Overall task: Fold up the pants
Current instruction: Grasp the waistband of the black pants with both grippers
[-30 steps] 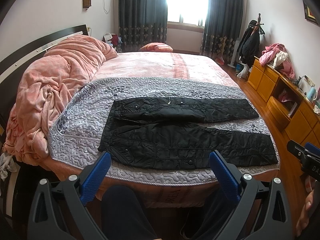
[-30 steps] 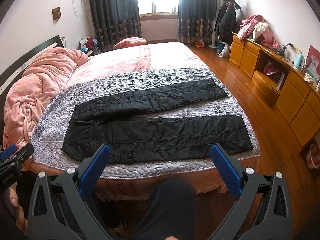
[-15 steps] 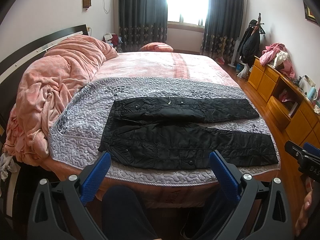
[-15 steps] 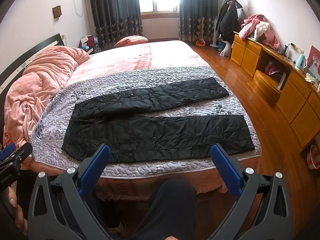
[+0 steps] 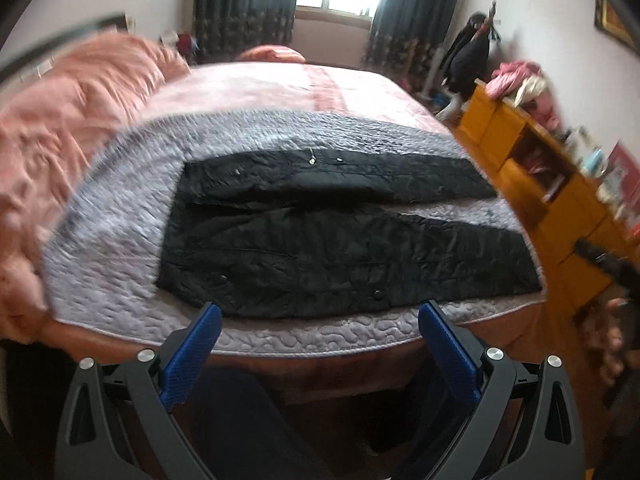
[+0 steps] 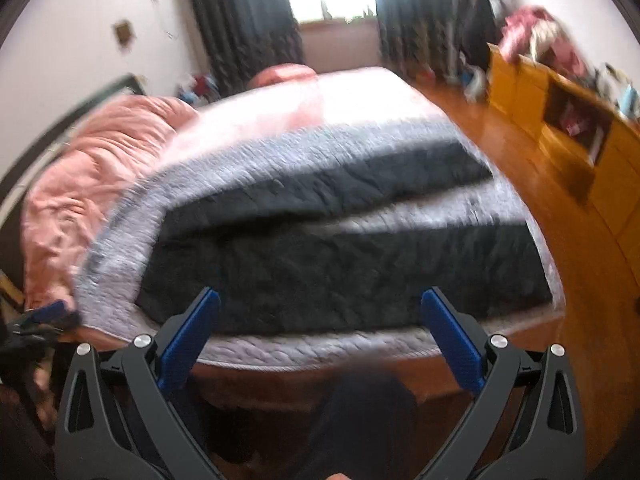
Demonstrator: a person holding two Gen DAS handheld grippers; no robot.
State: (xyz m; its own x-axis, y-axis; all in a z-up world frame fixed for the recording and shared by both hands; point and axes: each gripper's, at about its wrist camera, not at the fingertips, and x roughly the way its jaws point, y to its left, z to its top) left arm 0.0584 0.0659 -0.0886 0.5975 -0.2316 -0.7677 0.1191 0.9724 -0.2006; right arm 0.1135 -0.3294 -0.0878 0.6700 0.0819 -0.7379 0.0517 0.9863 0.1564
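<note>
The black quilted pants (image 5: 344, 236) lie flat ahead of your wide-spread, empty left gripper (image 5: 320, 344) and right gripper (image 6: 320, 330). Risk: pinching the grey quilted bedspread (image 5: 120, 216) underneath too.

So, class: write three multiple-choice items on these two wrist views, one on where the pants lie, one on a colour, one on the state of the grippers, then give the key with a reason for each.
1. Where do the pants lie?
A. on the grey quilt
B. on the wooden floor
C. on the yellow cabinet

2. What colour are the gripper fingers?
A. red
B. blue
C. white

3. How do the left gripper and right gripper stand?
A. both shut on cloth
B. one open, one shut
C. both open, holding nothing

Key: 1 A, grey quilting shows round the black cloth; 2 B, blue pads in both views; 3 C, a wide gap between each pair.
</note>
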